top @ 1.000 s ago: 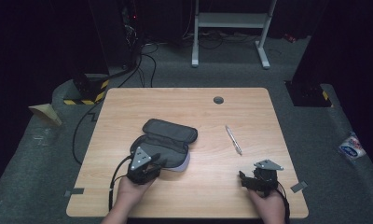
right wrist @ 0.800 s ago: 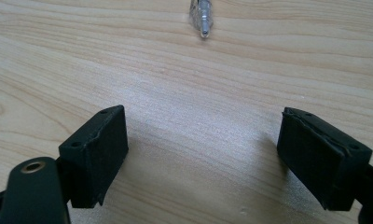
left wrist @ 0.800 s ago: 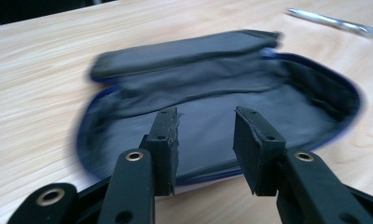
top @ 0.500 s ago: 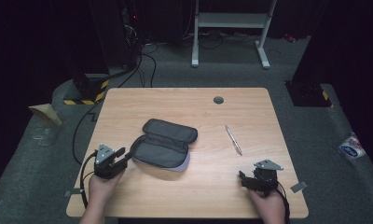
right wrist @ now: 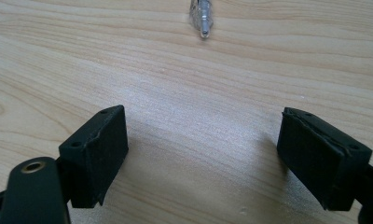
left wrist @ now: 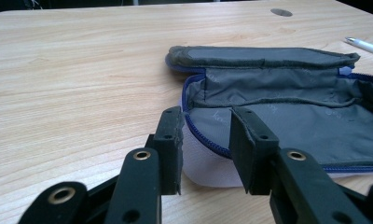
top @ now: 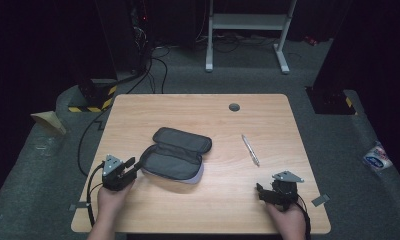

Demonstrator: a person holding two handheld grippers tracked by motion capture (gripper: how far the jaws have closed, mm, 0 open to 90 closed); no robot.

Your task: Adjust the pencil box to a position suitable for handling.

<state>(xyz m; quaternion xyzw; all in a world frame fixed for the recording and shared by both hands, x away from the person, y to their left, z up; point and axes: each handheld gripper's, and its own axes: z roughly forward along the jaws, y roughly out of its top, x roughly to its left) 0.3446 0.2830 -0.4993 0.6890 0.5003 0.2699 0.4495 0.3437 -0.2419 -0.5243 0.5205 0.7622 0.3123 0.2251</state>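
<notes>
Left gripper (top: 130,165) has retreated to the open pouch's (top: 175,153) edge, jaws narrow; right gripper (top: 263,192) wide. Careless closing could drag the pouch across the counter (top: 188,107).

Black grippers, grey triangular top plates, brass-ringed screw holes, black trailing cables, bare forearms.

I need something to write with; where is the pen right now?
In the high view the pen lies bare on the table, right of the open pencil case and ahead of the right gripper.
</notes>
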